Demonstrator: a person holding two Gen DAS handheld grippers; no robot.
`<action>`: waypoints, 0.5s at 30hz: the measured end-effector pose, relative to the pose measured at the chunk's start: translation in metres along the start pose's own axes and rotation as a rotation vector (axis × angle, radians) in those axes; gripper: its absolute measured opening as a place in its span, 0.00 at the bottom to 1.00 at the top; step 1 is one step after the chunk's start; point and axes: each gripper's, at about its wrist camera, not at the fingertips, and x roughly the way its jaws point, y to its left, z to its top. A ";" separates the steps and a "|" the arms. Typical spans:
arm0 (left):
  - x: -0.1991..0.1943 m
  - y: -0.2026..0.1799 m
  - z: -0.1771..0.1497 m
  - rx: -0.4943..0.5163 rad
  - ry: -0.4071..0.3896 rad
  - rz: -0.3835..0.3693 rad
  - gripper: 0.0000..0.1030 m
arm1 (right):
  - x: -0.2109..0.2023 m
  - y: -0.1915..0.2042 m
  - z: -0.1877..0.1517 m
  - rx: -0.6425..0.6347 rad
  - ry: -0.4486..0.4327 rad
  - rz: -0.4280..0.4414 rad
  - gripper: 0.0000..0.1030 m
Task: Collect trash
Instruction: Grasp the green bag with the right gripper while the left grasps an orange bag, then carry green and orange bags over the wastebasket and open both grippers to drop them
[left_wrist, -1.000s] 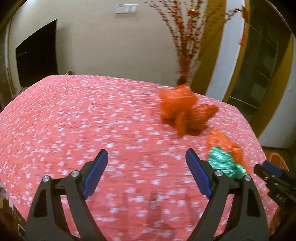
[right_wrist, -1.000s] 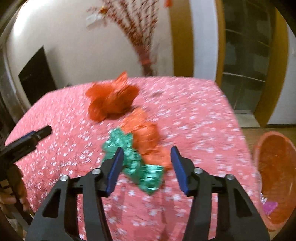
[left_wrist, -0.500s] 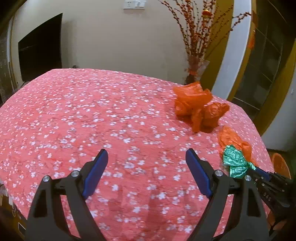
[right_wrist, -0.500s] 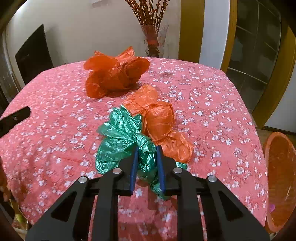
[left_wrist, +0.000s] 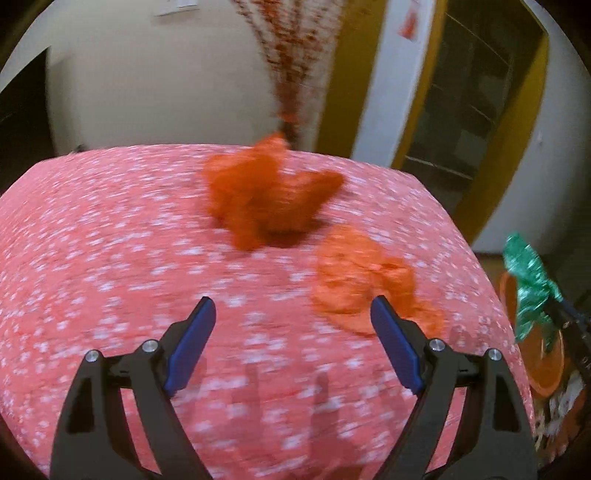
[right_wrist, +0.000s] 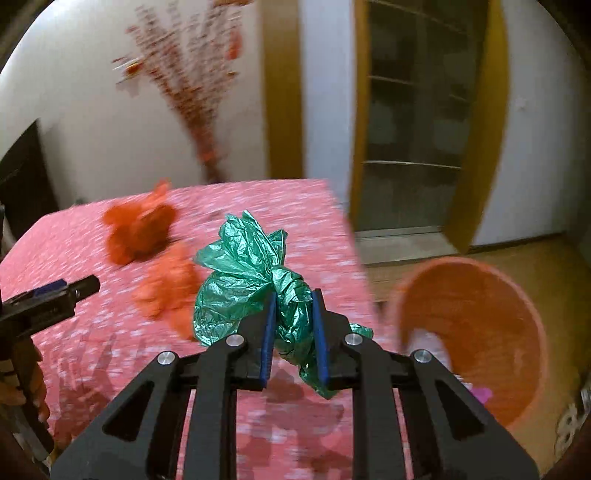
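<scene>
A table under a pink, white-flowered tablecloth (right_wrist: 92, 369) fills the lower left of the right wrist view, with a round orange plastic basket (right_wrist: 476, 332) on the floor at lower right. The right gripper (right_wrist: 293, 332) clamps a crumpled green plastic bag (right_wrist: 243, 280), now lifted clear of the cloth and swung toward the basket; a second ago its jaws stood apart around the bag on the table. Two crumpled orange plastic bags (left_wrist: 269, 195) (left_wrist: 354, 280) remain to collect. The left gripper (left_wrist: 291, 343), wide and empty, has drifted closer to the nearer one.
</scene>
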 end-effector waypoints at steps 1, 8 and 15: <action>0.006 -0.010 0.001 0.016 0.007 -0.005 0.82 | -0.001 -0.013 -0.001 0.023 -0.002 -0.021 0.18; 0.046 -0.063 0.013 0.034 0.056 -0.034 0.86 | -0.008 -0.073 -0.013 0.126 0.003 -0.116 0.18; 0.086 -0.082 0.014 0.060 0.139 0.041 0.85 | -0.011 -0.109 -0.026 0.205 0.014 -0.163 0.18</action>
